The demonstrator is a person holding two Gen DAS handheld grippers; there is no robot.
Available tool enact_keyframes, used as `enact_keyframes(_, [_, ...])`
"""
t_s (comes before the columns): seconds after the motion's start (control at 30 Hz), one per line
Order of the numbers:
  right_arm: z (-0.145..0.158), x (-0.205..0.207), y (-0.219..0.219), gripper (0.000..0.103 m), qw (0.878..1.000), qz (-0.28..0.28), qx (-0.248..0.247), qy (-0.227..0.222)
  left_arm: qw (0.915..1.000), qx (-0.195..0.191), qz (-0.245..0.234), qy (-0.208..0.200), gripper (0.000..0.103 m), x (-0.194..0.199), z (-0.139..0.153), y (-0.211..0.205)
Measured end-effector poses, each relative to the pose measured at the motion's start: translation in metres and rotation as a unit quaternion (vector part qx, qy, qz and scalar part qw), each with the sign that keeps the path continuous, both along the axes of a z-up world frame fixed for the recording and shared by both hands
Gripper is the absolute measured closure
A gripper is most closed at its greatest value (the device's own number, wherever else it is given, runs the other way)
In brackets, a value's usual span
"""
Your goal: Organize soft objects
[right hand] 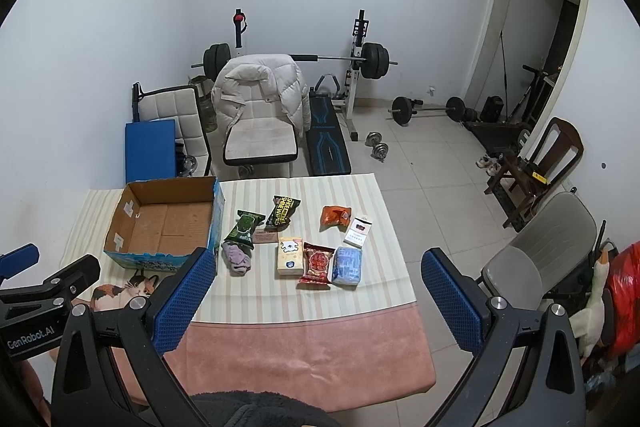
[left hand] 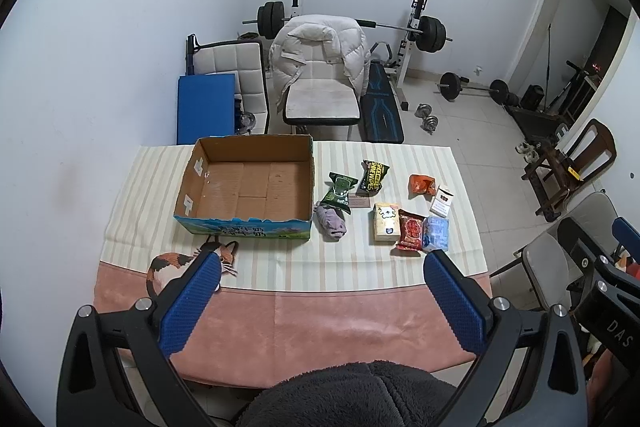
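An open, empty cardboard box (left hand: 248, 187) (right hand: 164, 227) stands on the table's left. To its right lie a purple cloth bundle (left hand: 331, 223) (right hand: 236, 257), two green-black packets (left hand: 340, 192) (left hand: 373, 176), an orange pouch (left hand: 421, 184), a beige tissue pack (left hand: 386, 227) (right hand: 290, 256), a red packet (left hand: 410, 235) (right hand: 318, 262), a blue tissue pack (left hand: 436, 233) (right hand: 347, 265) and a white carton (left hand: 443, 201). My left gripper (left hand: 322, 263) is open and empty above the table's near edge. My right gripper (right hand: 318, 261) is open and empty, also held back over the near edge.
The table (left hand: 320, 311) has a striped and pink cloth with a cat print (left hand: 188, 261). Behind it stand a chair with a white jacket (left hand: 320, 67), a blue mat (left hand: 206, 107) and a weight bench (left hand: 380, 107). A grey chair (right hand: 536, 259) stands at the right.
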State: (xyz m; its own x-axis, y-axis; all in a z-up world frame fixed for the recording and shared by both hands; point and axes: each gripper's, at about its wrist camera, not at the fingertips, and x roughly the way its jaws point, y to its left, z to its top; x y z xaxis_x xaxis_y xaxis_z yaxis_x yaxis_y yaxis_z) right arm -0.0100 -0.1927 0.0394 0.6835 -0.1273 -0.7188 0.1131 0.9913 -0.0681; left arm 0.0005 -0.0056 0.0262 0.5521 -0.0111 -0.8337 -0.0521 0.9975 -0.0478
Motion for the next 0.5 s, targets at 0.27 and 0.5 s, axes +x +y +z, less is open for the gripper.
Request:
enact_keyframes(0.27, [-0.009, 0.006, -0.004, 0.000, 1.000, -0.003, 0.012, 0.010, 1.0000, 0.002, 0.004, 0.007, 0.000, 0.011, -0.020, -0.001])
enact_keyframes(0.5, [-0.069, 0.064, -0.041, 0.000, 0.997, -0.036, 0.028, 0.061, 0.9989, 0.000, -0.001, 0.046, 0.000, 0.082, -0.072, -0.008])
